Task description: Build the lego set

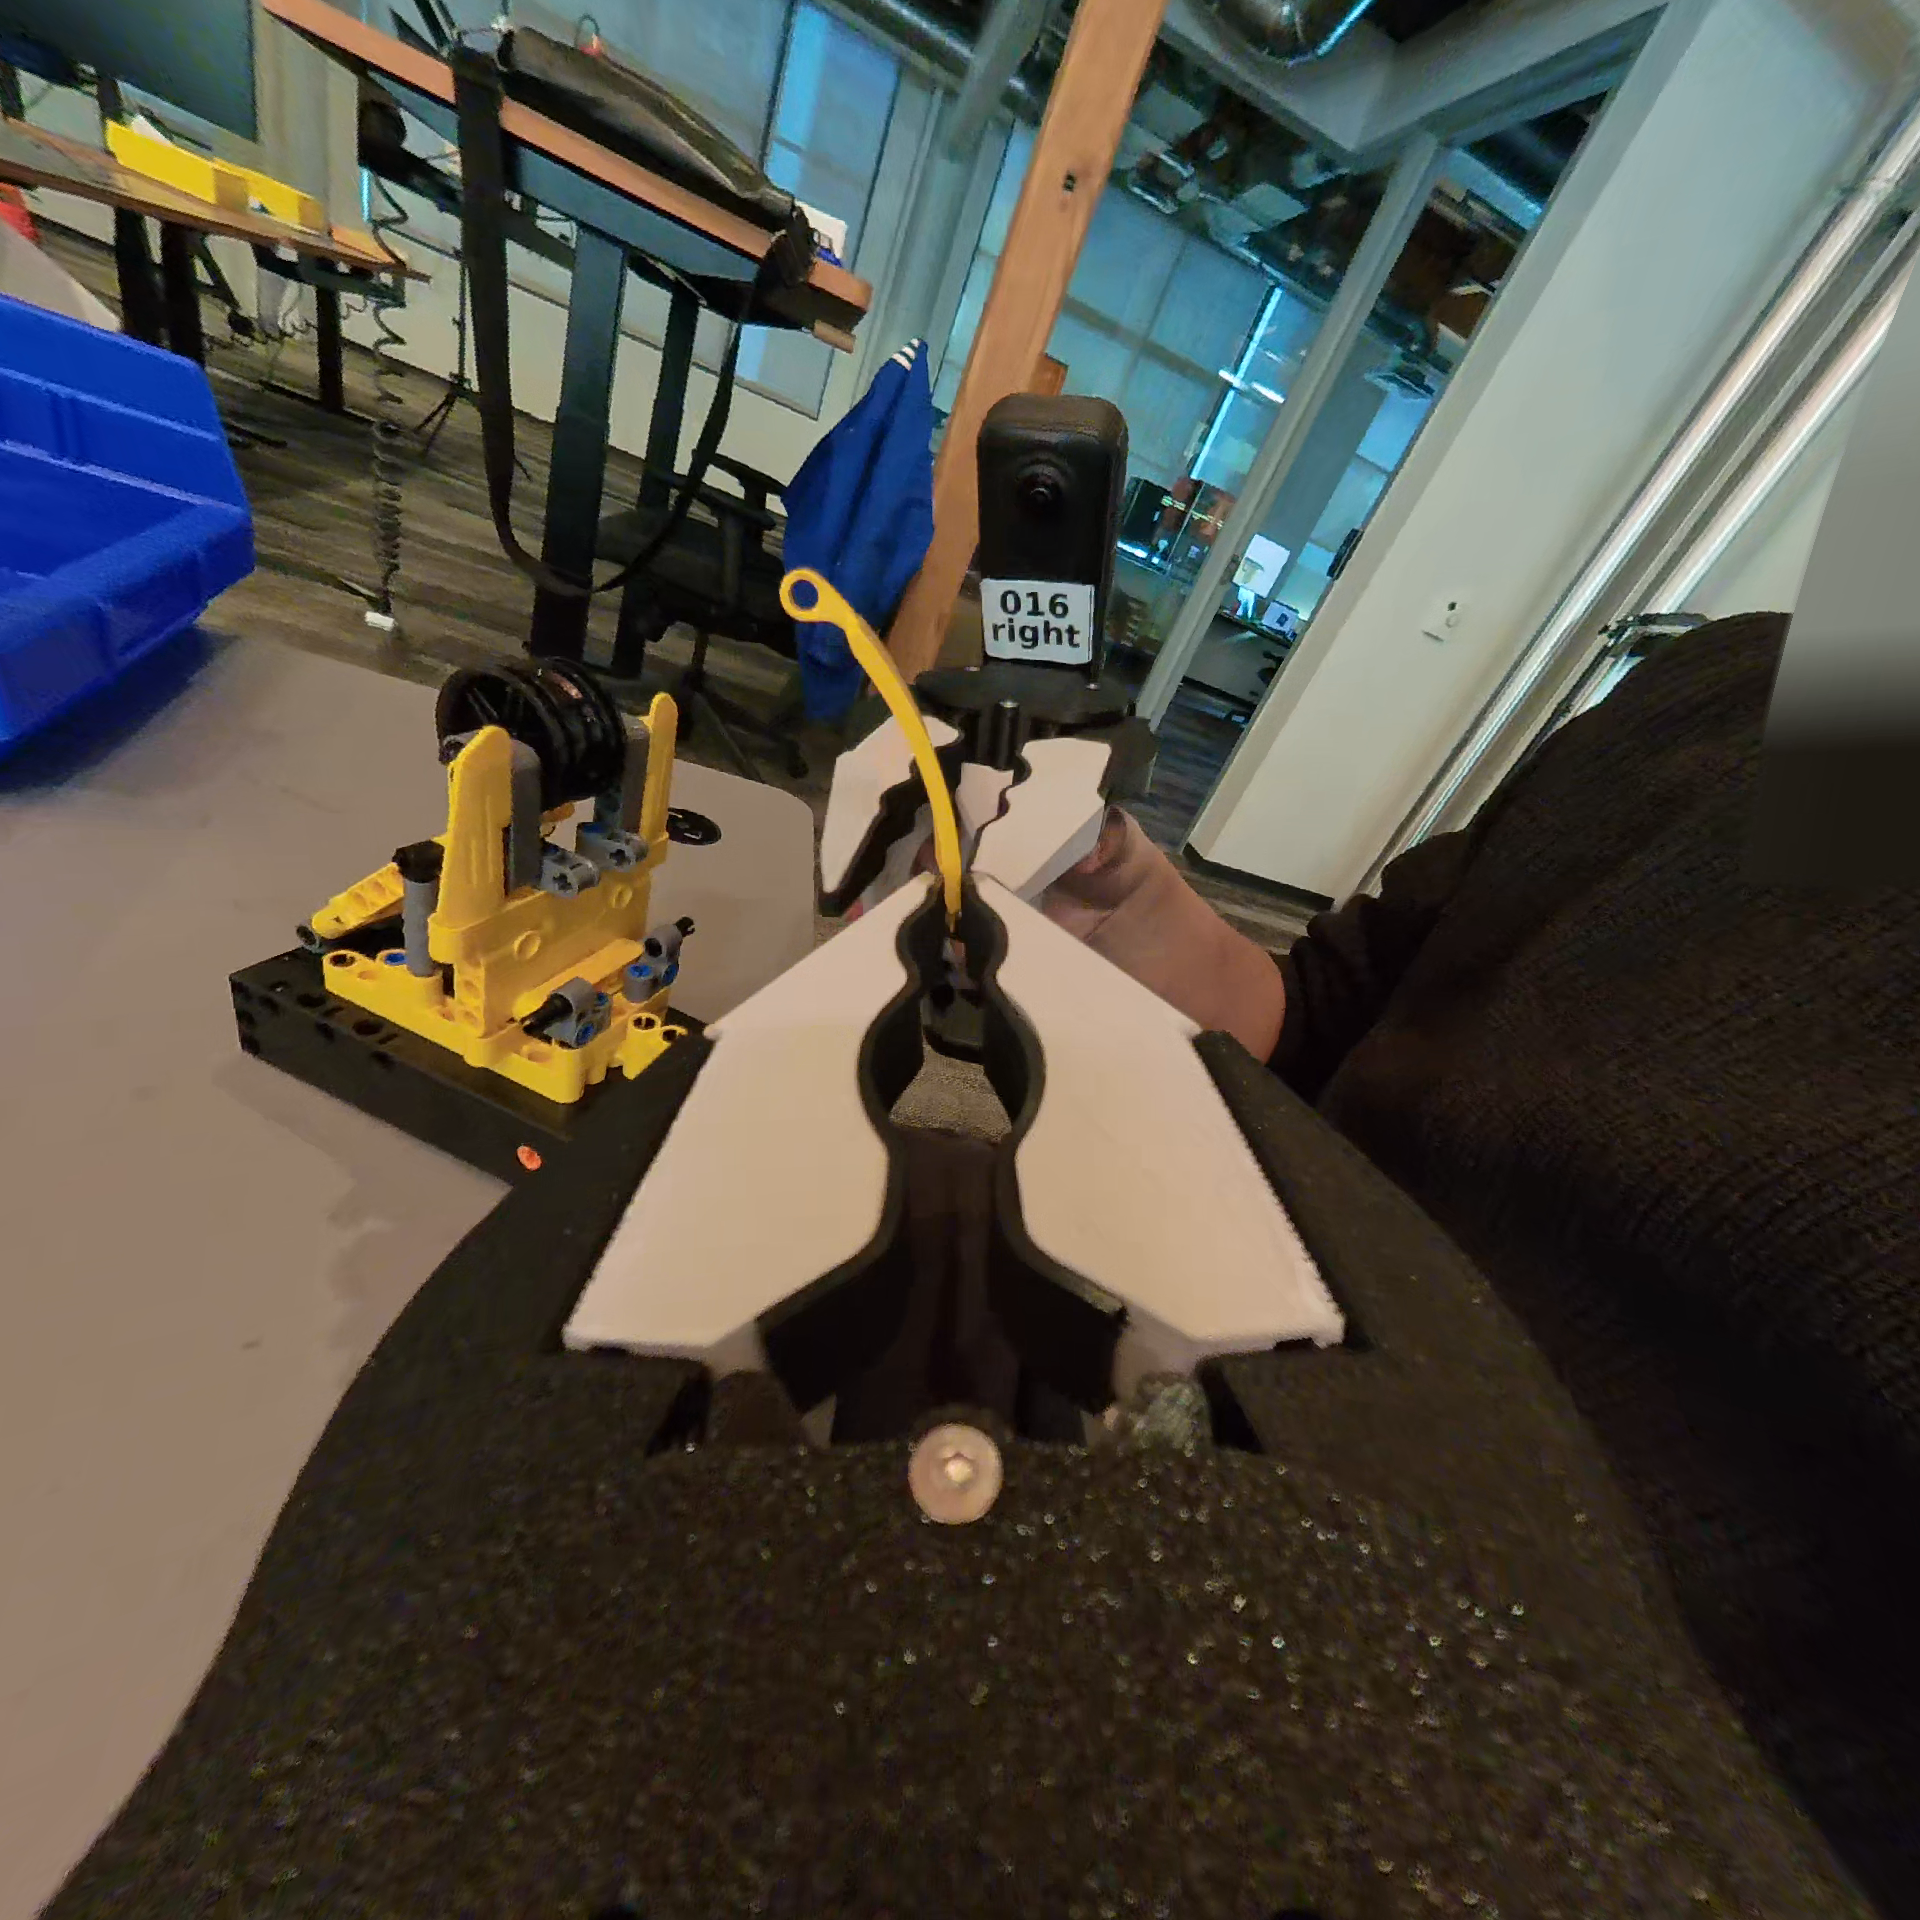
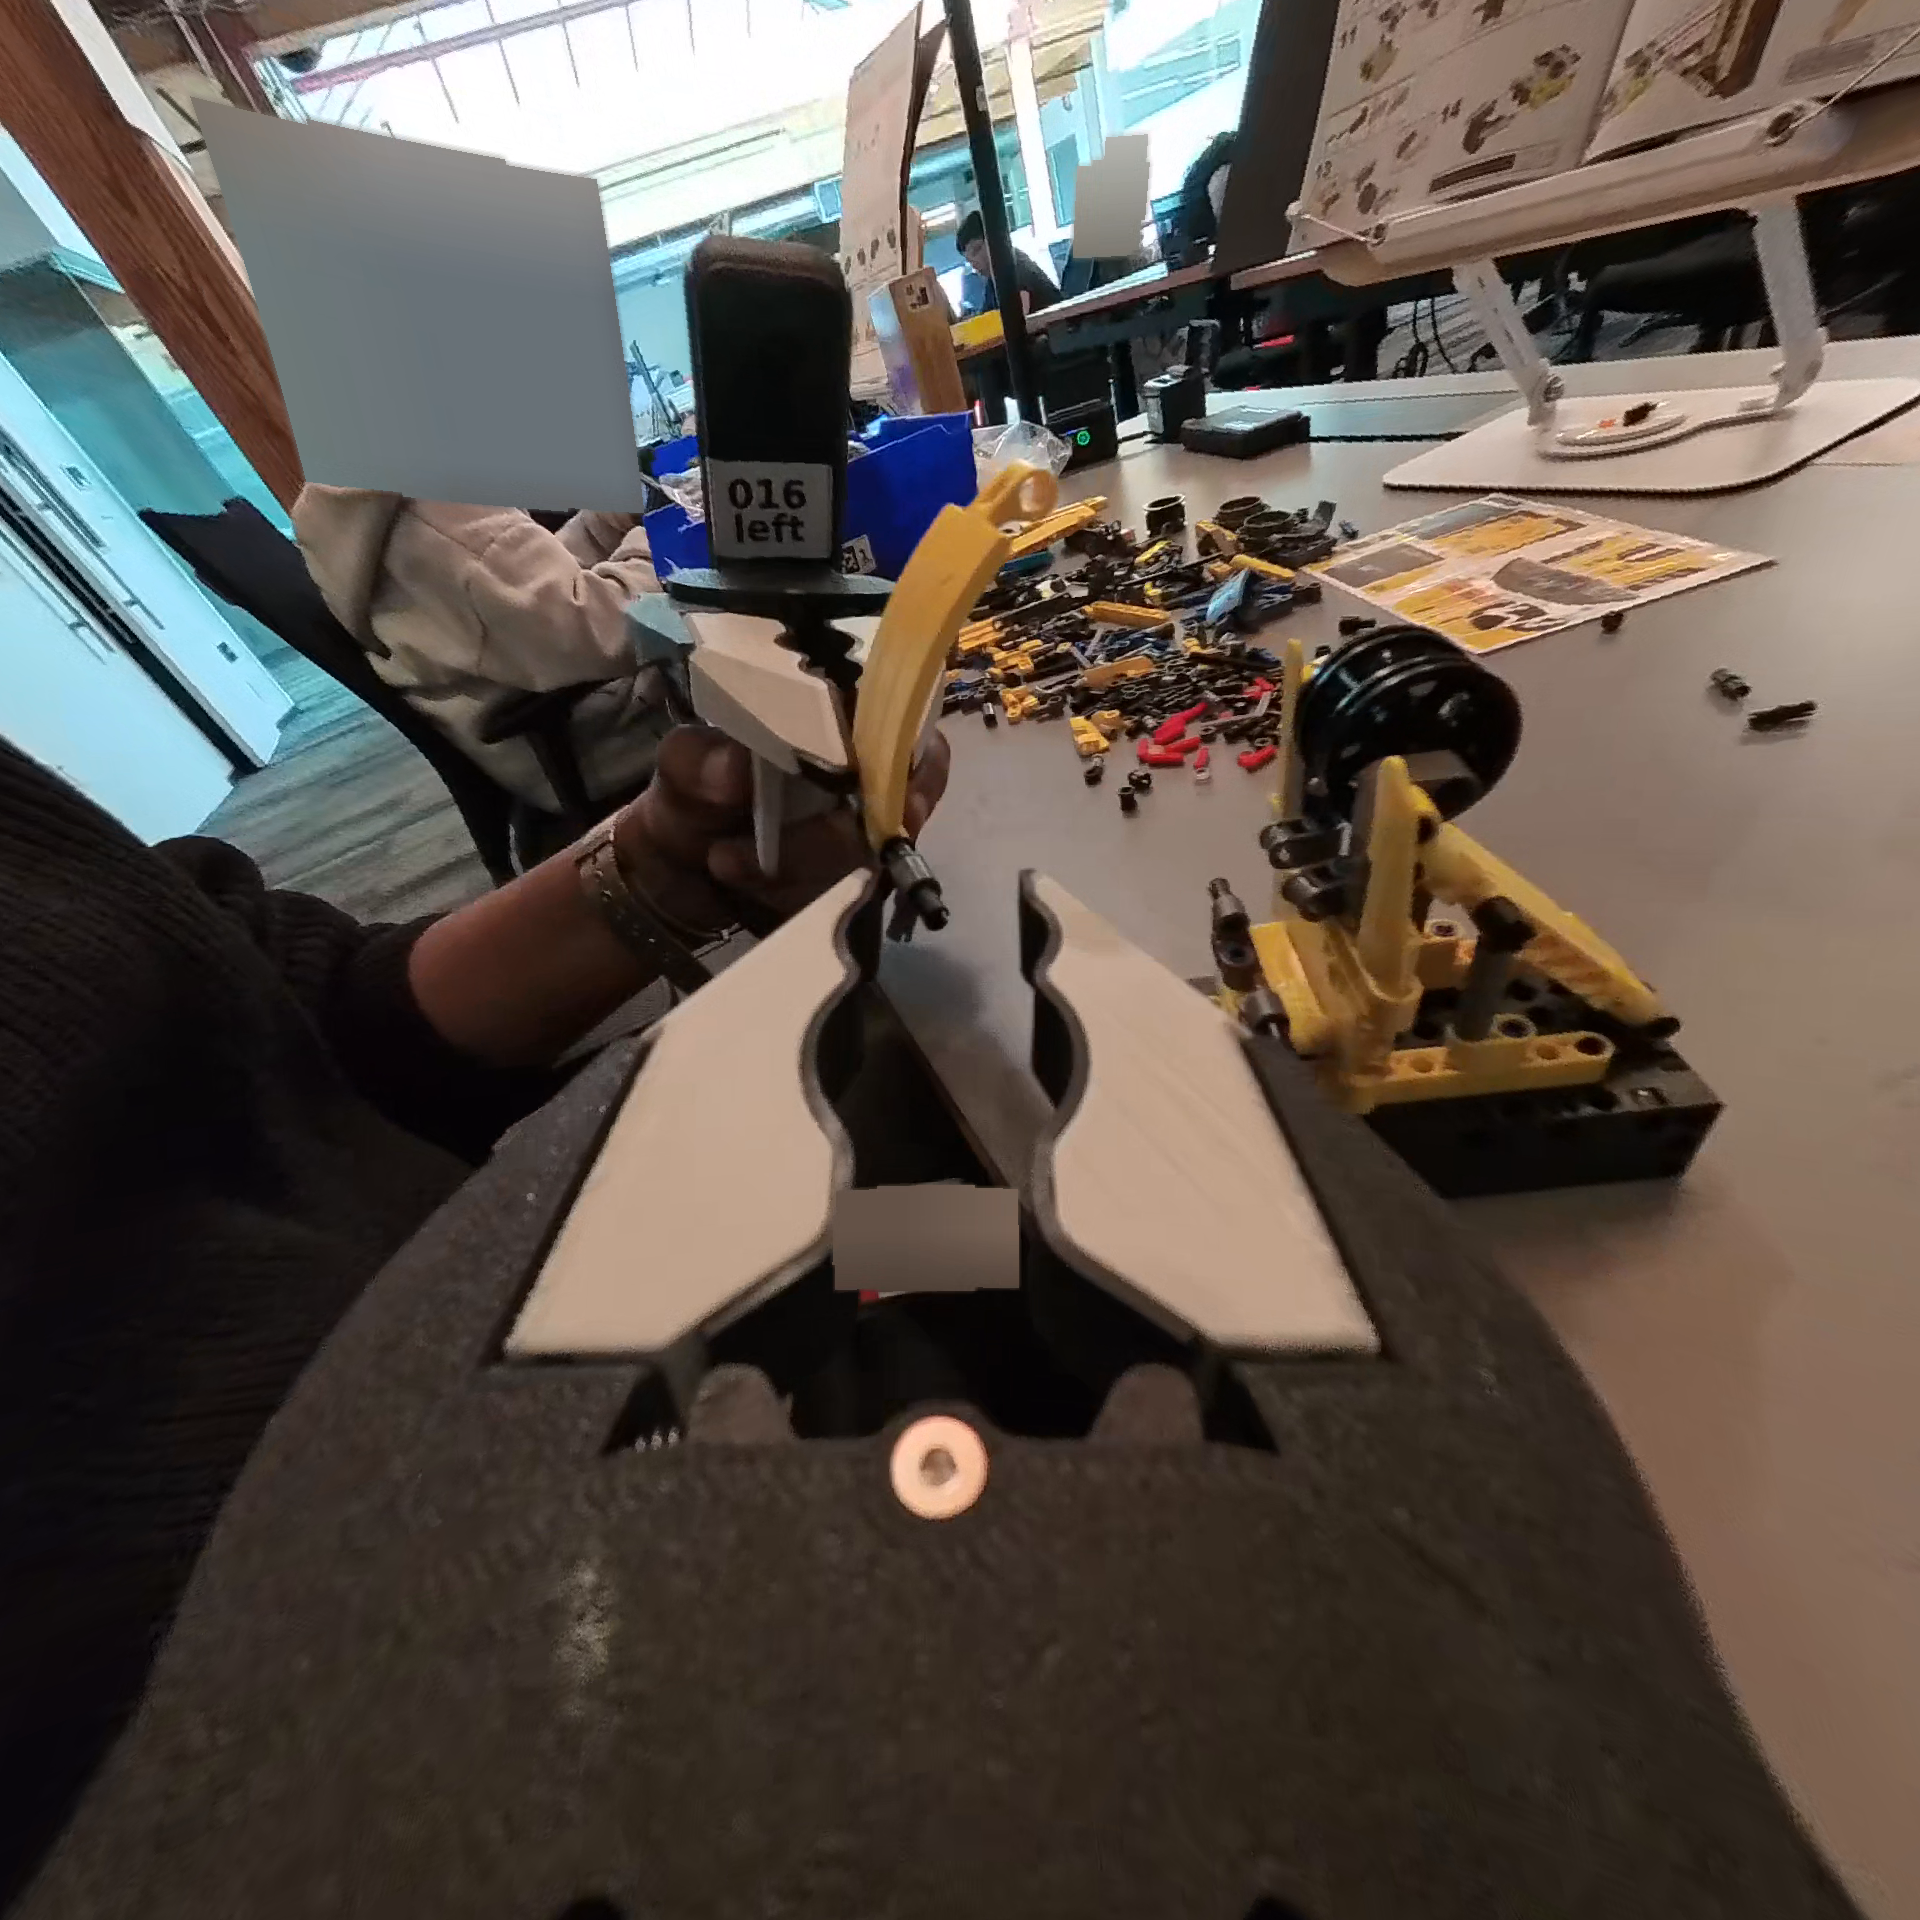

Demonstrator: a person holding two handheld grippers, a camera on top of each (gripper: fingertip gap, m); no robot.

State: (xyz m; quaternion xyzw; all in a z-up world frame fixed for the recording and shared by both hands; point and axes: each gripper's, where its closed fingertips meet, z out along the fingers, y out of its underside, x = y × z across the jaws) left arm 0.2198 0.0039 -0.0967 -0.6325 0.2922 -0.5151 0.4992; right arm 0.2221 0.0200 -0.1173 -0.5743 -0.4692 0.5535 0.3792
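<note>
The left gripper (image 1: 951, 914) pinches a curved yellow plastic blade (image 1: 914, 748) by its lower end at the very fingertips. The right gripper (image 2: 945, 914), jaws apart and empty, sits just short of the blade's black pin (image 2: 916, 883). So thin a grip could let the blade twist or slip if nudged.

Here's the left gripper (image 1: 951, 899) up close: two pale grey, wedge-shaped fingers (image 1: 769, 1153) with wavy black-edged inner faces, set in a grainy black body with one round silver screw (image 1: 954, 1471) at its middle. The right gripper (image 2: 945, 899) is built the same, pale fingers (image 2: 1174, 1132) on a speckled black body with a copper-toned screw (image 2: 938, 1469), and seen from across, each carries a rounded black camera (image 1: 1049, 499) on a black plate, a white label below the lens. The person wears a dark knit sleeve (image 1: 1621, 1039) on each arm, and there's a metal watch band (image 2: 613, 894) at the left wrist.
</note>
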